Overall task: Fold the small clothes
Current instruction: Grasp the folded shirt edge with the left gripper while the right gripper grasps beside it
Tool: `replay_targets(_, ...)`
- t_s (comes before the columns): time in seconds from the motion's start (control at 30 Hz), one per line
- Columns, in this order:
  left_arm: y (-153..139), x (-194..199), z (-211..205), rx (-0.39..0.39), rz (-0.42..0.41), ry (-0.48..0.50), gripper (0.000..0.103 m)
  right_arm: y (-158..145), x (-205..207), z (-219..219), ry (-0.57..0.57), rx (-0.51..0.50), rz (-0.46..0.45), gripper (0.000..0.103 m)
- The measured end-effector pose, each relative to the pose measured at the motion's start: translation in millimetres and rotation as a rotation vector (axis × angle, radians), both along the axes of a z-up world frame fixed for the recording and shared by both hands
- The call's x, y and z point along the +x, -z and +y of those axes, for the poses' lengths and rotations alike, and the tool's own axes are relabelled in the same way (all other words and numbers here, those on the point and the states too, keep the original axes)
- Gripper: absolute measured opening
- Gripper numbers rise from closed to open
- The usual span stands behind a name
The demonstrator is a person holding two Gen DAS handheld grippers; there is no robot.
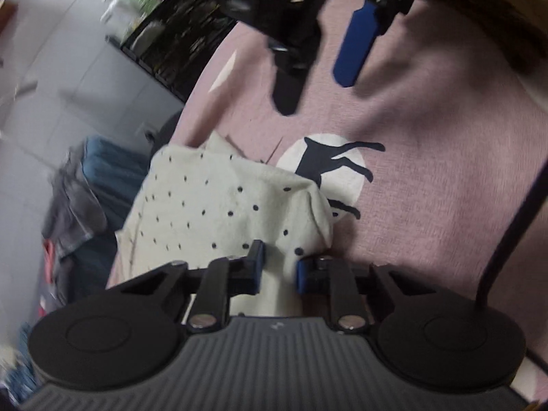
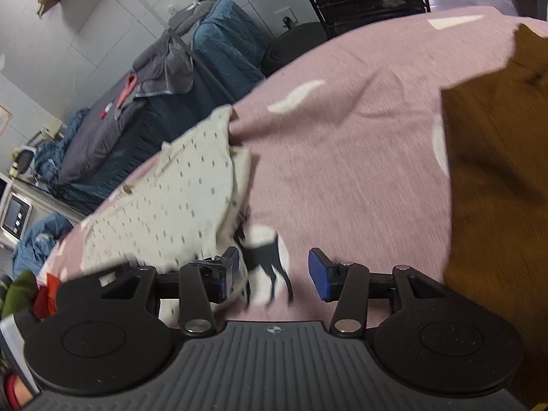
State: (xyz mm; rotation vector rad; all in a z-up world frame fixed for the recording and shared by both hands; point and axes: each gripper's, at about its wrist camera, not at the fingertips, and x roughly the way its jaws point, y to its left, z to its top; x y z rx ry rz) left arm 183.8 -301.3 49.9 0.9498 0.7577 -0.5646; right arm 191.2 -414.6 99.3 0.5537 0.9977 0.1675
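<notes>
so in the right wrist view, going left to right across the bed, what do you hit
white dotted garment → black animal print on a white circle → bare pink bedsheet → brown garment

A pink bedsheet [image 2: 359, 171] printed with white patches and a dark cat [image 1: 339, 164] is carrying everything. A cream dotted garment [image 1: 219, 212] is lying crumpled just left of the cat, overlapping its white disc; a brown cloth [image 2: 496, 188] is lying well right of it.
</notes>
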Motion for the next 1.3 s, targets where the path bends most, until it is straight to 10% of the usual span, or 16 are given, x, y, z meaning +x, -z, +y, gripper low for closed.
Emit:
replay_targets(0.5,-15.4,21.2,12.2,-0.136,0.111,-0.172,0.007,40.2,105.8,31.0,-0.056,0.162,0.036,0.087)
replay_targets(0.7,-26.3,22.0,24.7,-0.213,0.145,-0.238,0.005,43.7,110.4,36.0,-0.051,0.185,0.068,0.045)
replay_targets(0.77,-31.5,21.7,33.3,-0.242,0.139,-0.246,0.004,39.9,110.5,41.9,-0.066,0.151,0.072,0.011)
replay_targets(1.03,-71.2,43.1,111.8,-0.559,0.204,-0.511,0.003,-2.6,117.2,73.2,-0.108,0.132,-0.012,0.008)
replay_targets(1.3,-91.1,37.2,252.6,-0.751,0.141,-0.836,0.003,-38.2,148.6,195.5,-0.266,0.173,-0.069,0.008)
